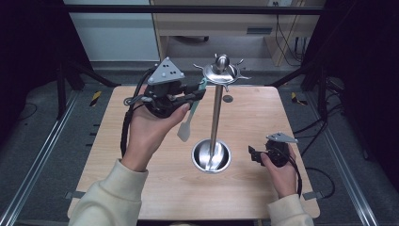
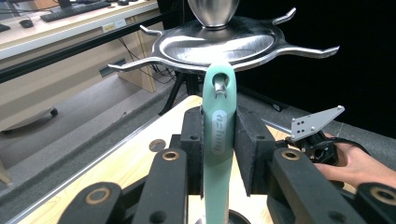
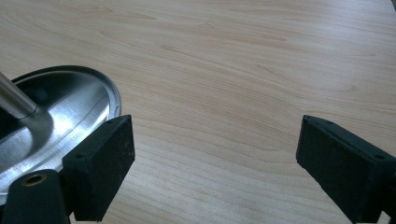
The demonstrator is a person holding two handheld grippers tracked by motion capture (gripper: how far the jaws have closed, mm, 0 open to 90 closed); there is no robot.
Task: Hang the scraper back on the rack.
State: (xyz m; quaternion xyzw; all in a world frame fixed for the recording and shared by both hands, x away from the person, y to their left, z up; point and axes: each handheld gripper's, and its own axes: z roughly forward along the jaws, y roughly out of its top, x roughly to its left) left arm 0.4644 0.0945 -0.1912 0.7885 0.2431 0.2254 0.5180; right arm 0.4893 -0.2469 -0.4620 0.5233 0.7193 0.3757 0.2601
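Observation:
A steel utensil stand has a round dished base (image 1: 211, 156) (image 3: 70, 107), a thin pole (image 1: 216, 113) and a top disc with hooked arms (image 1: 221, 73) (image 2: 219, 44). My left gripper (image 1: 200, 94) (image 2: 219, 151) is raised beside that disc and is shut on a mint-green spatula handle (image 2: 218, 135). The handle's hanging hole sits at the tip of one hook (image 2: 220, 86). The spatula's pale blade (image 1: 185, 131) hangs down over the table. My right gripper (image 1: 254, 155) (image 3: 212, 168) rests low on the table just right of the base, jaws wide open with nothing between them.
The wooden table (image 1: 244, 122) has a small dark round hole (image 1: 227, 98) behind the stand. Metal rails run along both sides of the table on the floor. A light wooden desk (image 1: 226, 23) stands behind it.

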